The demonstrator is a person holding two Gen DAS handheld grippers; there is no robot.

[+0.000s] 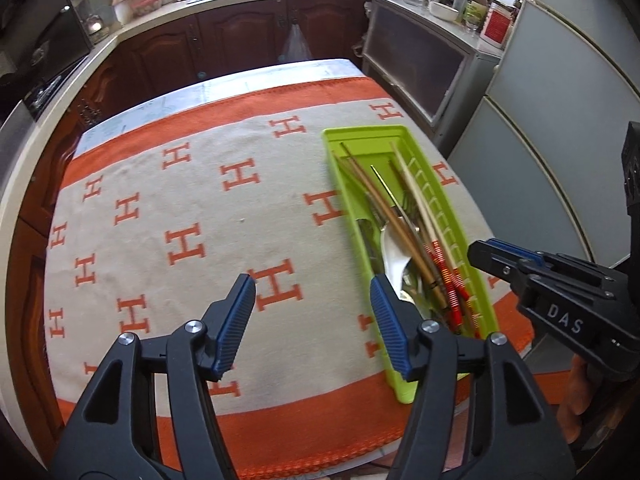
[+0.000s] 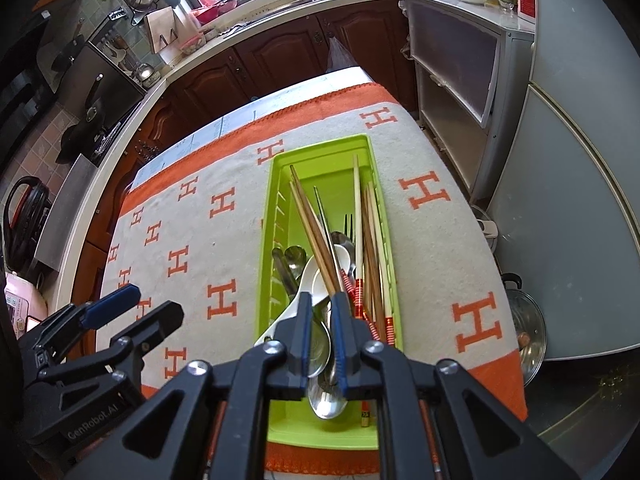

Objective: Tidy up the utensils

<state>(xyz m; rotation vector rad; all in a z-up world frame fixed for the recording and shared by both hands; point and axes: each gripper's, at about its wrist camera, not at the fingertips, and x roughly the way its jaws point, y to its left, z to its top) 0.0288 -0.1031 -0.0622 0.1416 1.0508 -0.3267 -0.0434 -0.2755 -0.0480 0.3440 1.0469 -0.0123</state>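
Observation:
A long green tray (image 2: 276,200) lies on the orange-and-cream cloth and holds brown chopsticks (image 2: 312,224), pale chopsticks with red-banded ends (image 2: 362,292), a white ceramic spoon (image 2: 308,276), a fork (image 2: 349,224) and metal spoons (image 2: 324,396). My right gripper (image 2: 323,300) hangs over the tray's near end with its jaws slightly parted; the pads press on nothing, and the utensils lie below the gap. In the left wrist view the same tray (image 1: 332,148) sits to the right. My left gripper (image 1: 312,284) stands open and empty over the cloth, beside the tray's left wall.
The cloth (image 1: 180,200) covers a table whose right edge runs close to the tray. A grey fridge (image 2: 580,160) and a shelf unit (image 2: 452,80) stand to the right. A lidded pot (image 2: 528,340) sits on the floor. Dark kitchen cabinets (image 1: 240,40) lie beyond the far edge.

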